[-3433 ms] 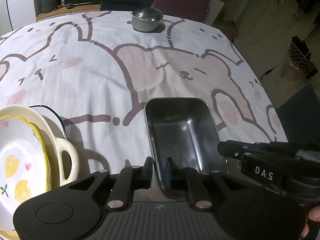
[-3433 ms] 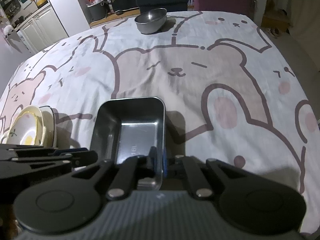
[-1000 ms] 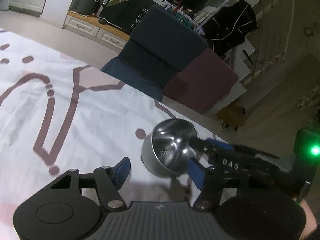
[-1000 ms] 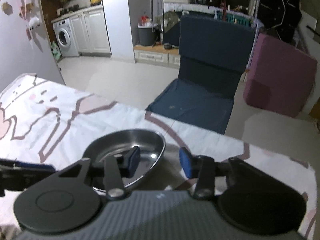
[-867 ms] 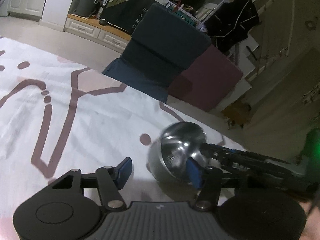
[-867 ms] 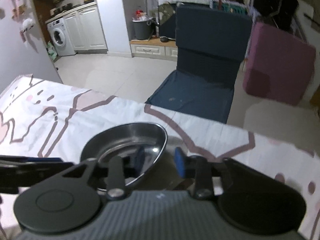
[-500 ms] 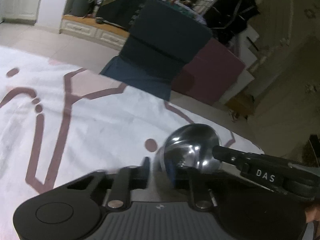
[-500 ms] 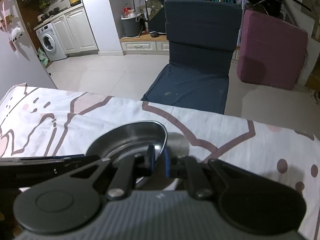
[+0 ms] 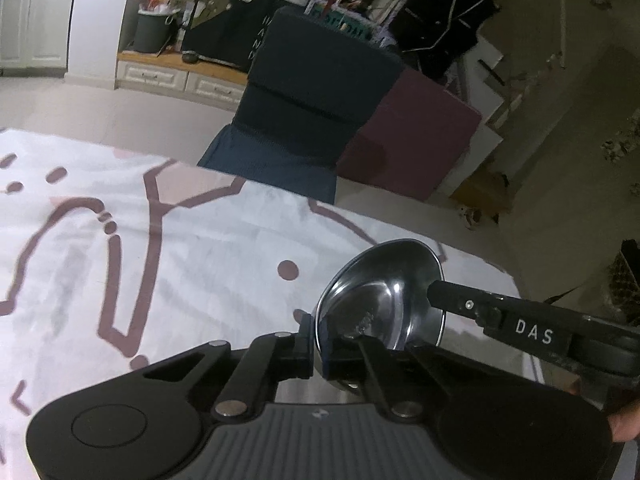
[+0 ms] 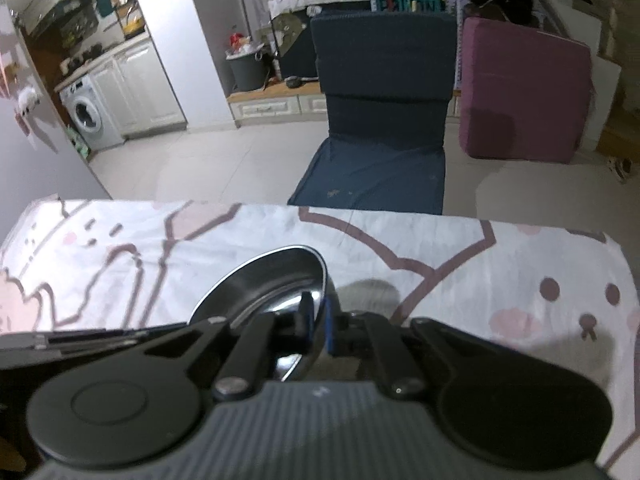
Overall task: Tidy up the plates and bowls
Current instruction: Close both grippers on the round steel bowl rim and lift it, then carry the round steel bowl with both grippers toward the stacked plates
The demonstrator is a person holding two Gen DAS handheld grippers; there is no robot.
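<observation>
Steel bowl (image 9: 380,300): round, polished, tilting with its open side toward the left-wrist camera; sitting near the far edge of the table, gripped on two sides of its rim.
Left gripper (image 9: 318,344): jaws drawn almost fully together and pinching the bowl's near-left rim, one blue pad outside the wall, the other inside.
Right gripper (image 10: 318,322): jaws likewise nearly together and clamping the bowl's right rim, the wall passing between the blue pads; in the left-wrist view its finger, lettered "DAS", is reaching in from the right onto the rim.
Tablecloth (image 10: 460,248): white with pink and brown cartoon animal outlines, covering the table and lying under the bowl.
Bowl's shadow (image 10: 370,292): falling on the cloth just right of the bowl.
Floor chair (image 10: 380,120): dark blue, folding, standing on the tiled floor beyond the table edge.
Cushion (image 10: 524,92): maroon, leaning just right of the chair.
Washing machine (image 10: 90,118): white, at far left under the kitchen counter.
Bin (image 10: 244,66): grey, filled, beside the white pillar.
Person's finger (image 9: 622,426): showing at the lower right edge of the left-wrist view.
</observation>
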